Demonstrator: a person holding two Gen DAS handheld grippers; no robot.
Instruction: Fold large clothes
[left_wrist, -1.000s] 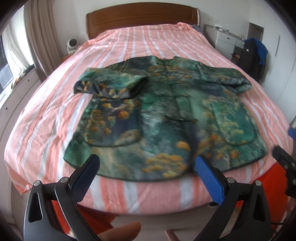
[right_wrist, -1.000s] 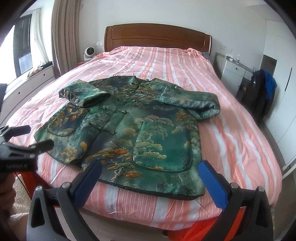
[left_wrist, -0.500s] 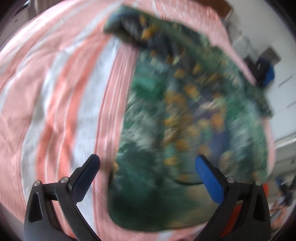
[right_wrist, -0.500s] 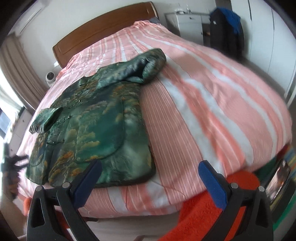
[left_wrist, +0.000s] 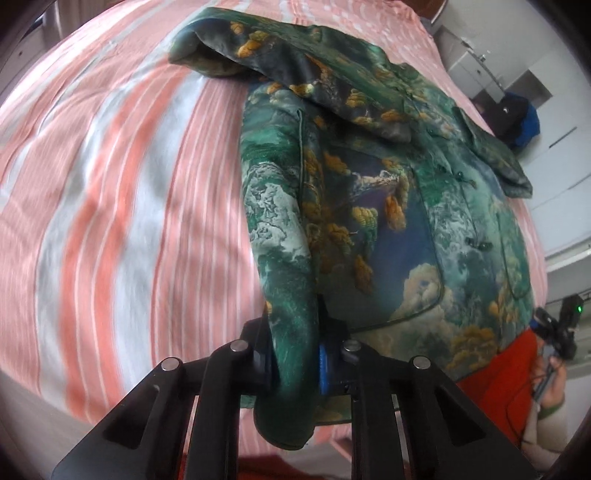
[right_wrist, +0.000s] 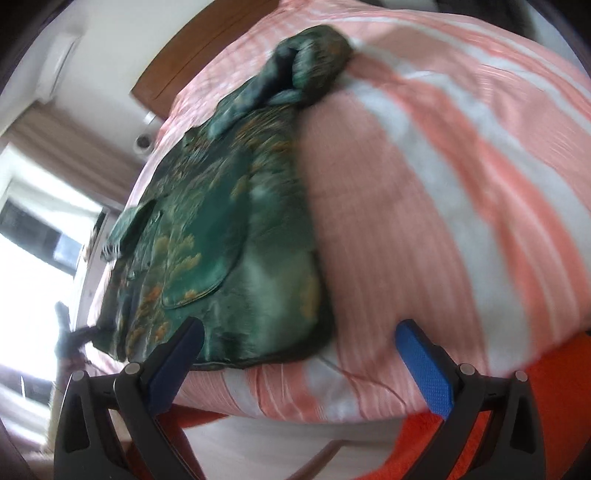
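A green satin jacket (left_wrist: 369, 221) with gold and cloud print lies flat, front up, on the pink-striped bed sheet (left_wrist: 129, 184), both sleeves folded in. My left gripper (left_wrist: 293, 332) is at the jacket's near left hem corner; its jaws are closing, and a ridge of the fabric is pinched between the blue pads. In the right wrist view the jacket (right_wrist: 221, 221) shows blurred. My right gripper (right_wrist: 300, 325) stands open just above its near right hem corner, touching nothing. The same right gripper (left_wrist: 554, 332) shows at the left wrist view's edge, held by a hand (left_wrist: 550, 391).
The bed (right_wrist: 424, 184) ends right below the grippers, with an orange cloth (right_wrist: 554, 406) hanging beneath its foot. A wooden headboard (right_wrist: 177, 62) closes the far end. A white cabinet (left_wrist: 476, 62) and dark hanging clothes (left_wrist: 513, 118) stand on one side, a bright window (right_wrist: 37, 258) on the other.
My left gripper came down onto the jacket's left hem corner and its wide jaws closed on the fabric. My right gripper rolled and sank toward the right hem corner, still open.
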